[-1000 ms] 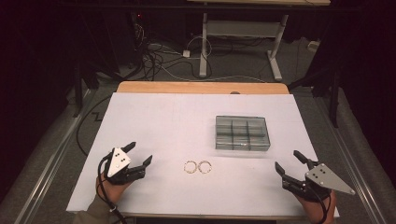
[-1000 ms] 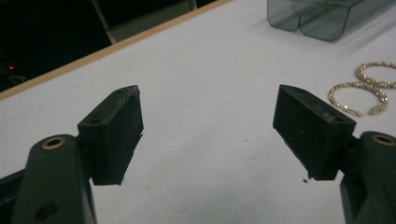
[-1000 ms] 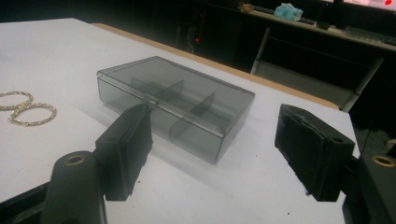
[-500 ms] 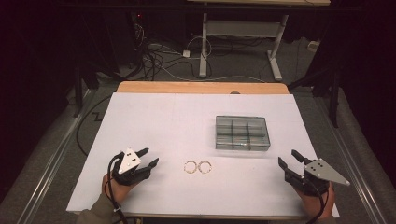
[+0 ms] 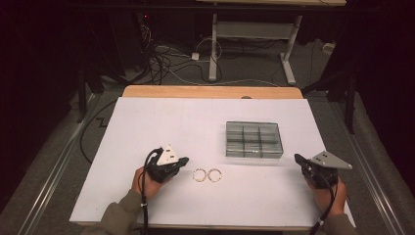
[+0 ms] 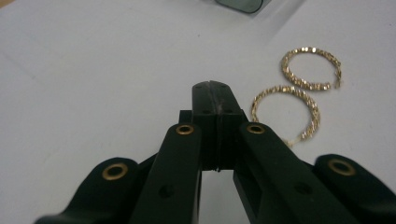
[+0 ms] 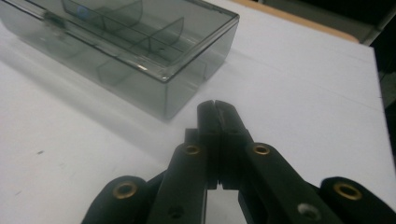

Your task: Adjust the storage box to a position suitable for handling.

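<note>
since both tongs had just closed on nothing, my left tong (image 5: 183,160) sat at nine o'clock of the hoops (image 5: 207,175), my right tong (image 5: 298,158) at four o'clock of the box (image 5: 254,139), ready for each.

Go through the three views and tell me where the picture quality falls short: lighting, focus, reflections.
High view: white table lit, the room around it nearly black. Left gripper view: hoop earrings fairly sharp, the left gripper nearest the lens soft. Right gripper view: the smoky clear box shows pale reflections on its lid; the right gripper base is blurred.
</note>
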A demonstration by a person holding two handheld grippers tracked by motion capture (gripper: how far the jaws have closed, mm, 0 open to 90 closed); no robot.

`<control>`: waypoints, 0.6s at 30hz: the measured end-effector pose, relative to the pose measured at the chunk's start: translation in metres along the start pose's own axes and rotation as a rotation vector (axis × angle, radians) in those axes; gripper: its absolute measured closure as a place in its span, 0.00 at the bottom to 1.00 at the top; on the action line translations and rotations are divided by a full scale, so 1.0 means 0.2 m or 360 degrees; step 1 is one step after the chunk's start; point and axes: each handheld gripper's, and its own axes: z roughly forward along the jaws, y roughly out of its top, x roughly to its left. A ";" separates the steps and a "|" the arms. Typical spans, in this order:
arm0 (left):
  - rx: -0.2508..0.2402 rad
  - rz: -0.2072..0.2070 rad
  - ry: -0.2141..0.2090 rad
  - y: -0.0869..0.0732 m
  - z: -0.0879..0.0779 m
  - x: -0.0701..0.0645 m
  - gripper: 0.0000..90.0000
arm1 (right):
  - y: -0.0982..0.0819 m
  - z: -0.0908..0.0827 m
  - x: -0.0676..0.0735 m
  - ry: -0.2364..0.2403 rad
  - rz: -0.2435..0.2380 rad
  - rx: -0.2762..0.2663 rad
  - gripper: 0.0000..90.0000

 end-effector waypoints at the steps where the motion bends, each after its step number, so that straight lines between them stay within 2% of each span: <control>1: -0.0007 -0.0003 -0.0010 0.03 0.03 0.00 0.97 | 0.01 0.03 -0.01 0.0010 0.0001 0.0024 1.00; 3: -0.0012 -0.0020 -0.0034 0.12 0.12 0.01 0.97 | 0.05 0.13 -0.03 0.0021 -0.0037 0.0110 1.00; 4: -0.0012 -0.0020 -0.0034 0.12 0.12 0.01 0.97 | 0.05 0.13 -0.03 0.0021 -0.0037 0.0110 1.00; 5: 0.0001 -0.0012 -0.0053 0.17 0.19 0.01 0.97 | 0.08 0.18 -0.04 0.0027 -0.0062 0.0146 1.00; 7: 0.0013 0.0002 -0.0052 0.23 0.25 0.00 0.97 | 0.10 0.23 -0.05 0.0030 -0.0071 0.0173 1.00; 8: 0.0013 0.0002 -0.0052 0.23 0.25 0.00 0.97 | 0.11 0.25 -0.06 0.0035 -0.0074 0.0183 1.00; 9: 0.0034 0.0007 -0.0042 0.28 0.31 0.00 0.97 | 0.12 0.27 -0.06 0.0043 -0.0082 0.0198 1.00; 10: 0.0034 0.0007 -0.0042 0.28 0.31 0.00 0.97 | 0.13 0.29 -0.07 0.0054 -0.0078 0.0210 1.00; 11: 0.0054 -0.0008 -0.0040 0.32 0.36 0.01 0.97 | 0.14 0.30 -0.08 0.0061 -0.0065 0.0214 1.00; 13: 0.0054 -0.0029 -0.0040 0.33 0.38 0.01 0.97 | 0.15 0.33 -0.09 0.0091 -0.0041 0.0223 1.00; 14: 0.0070 -0.0059 -0.0030 0.35 0.43 0.01 0.97 | 0.16 0.34 -0.10 0.0098 -0.0038 0.0231 1.00; 18: 0.0098 -0.0105 -0.0014 0.37 0.49 0.01 0.97 | 0.18 0.38 -0.09 0.0128 -0.0039 0.0251 1.00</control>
